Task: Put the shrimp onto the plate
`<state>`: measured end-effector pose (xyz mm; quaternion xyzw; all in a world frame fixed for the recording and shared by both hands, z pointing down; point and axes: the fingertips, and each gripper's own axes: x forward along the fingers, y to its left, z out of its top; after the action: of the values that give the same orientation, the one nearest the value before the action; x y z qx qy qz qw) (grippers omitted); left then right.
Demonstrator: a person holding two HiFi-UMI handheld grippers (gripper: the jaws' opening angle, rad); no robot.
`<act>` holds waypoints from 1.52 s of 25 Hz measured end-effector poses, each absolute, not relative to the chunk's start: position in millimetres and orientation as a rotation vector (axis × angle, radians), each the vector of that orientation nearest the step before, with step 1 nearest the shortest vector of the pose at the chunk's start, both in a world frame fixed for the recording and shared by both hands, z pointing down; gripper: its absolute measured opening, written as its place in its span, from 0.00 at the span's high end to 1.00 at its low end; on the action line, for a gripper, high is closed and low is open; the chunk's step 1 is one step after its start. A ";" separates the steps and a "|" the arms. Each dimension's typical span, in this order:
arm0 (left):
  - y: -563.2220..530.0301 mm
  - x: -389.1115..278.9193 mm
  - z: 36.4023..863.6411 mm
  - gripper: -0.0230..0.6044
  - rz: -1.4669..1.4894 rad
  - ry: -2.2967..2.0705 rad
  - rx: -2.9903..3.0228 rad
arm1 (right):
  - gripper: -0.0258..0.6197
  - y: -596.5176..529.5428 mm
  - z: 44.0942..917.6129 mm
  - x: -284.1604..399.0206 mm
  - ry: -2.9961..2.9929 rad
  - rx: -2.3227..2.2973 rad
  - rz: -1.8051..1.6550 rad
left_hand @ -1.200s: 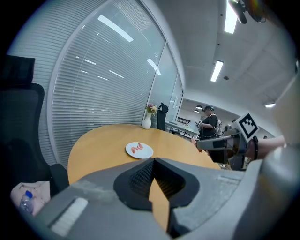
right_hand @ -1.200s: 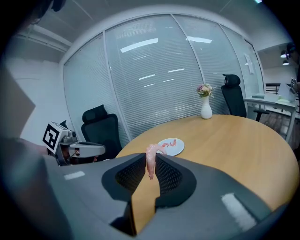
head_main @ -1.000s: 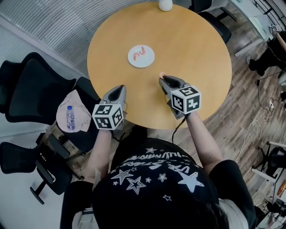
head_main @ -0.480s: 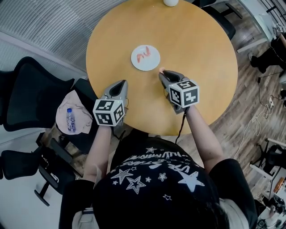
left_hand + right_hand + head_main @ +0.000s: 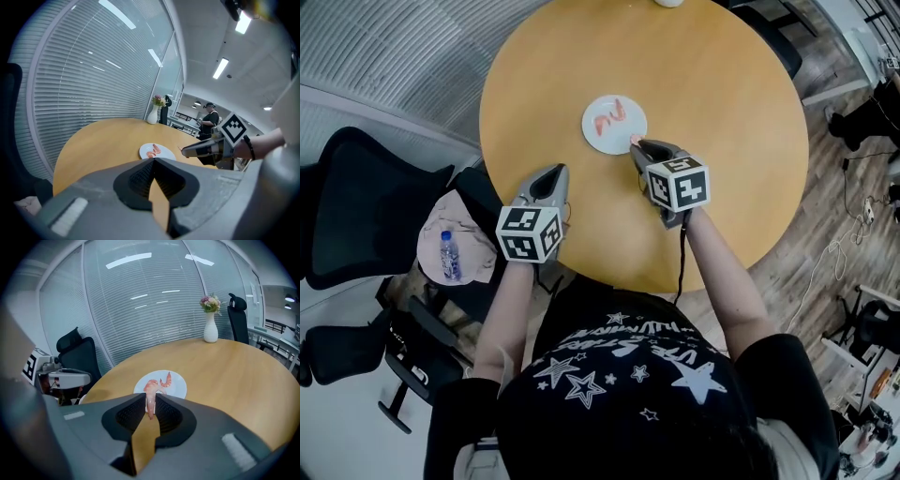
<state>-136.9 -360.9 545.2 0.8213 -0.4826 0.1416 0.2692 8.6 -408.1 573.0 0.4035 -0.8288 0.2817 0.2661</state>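
A white plate (image 5: 630, 128) lies on the round wooden table (image 5: 722, 103), with two pink shrimp (image 5: 603, 123) on it. My right gripper (image 5: 636, 143) hovers at the plate's near right edge, shut on another shrimp (image 5: 150, 405) that hangs pinched between its pads. In the right gripper view the plate (image 5: 179, 388) lies just beyond the jaws, with a curled shrimp (image 5: 167, 379) on it. My left gripper (image 5: 555, 172) is over the table's near left edge, short of the plate, shut and holding nothing. From the left gripper view (image 5: 153, 160) the plate (image 5: 165, 152) is ahead.
A white vase with flowers (image 5: 210, 326) stands at the table's far side. Black office chairs (image 5: 356, 206) crowd the left; one seat bears a cloth and a water bottle (image 5: 447, 255). A person (image 5: 208, 119) stands in the far background. Wood floor and cables lie to the right.
Both grippers have moved forward across the table toward the plate. The right one, still shut on its shrimp, has come from mid-table to the plate's near edge and sunk a little.
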 end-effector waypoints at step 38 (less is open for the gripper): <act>-389.3 -140.0 577.2 0.96 0.385 -1.260 2.152 | 0.85 -454.9 635.9 -22.0 -1.975 0.979 0.721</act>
<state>-140.0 -389.3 577.2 0.8124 -0.4757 0.1453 0.3045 -22.0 -454.9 635.9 0.3870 -0.7806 0.2851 0.3995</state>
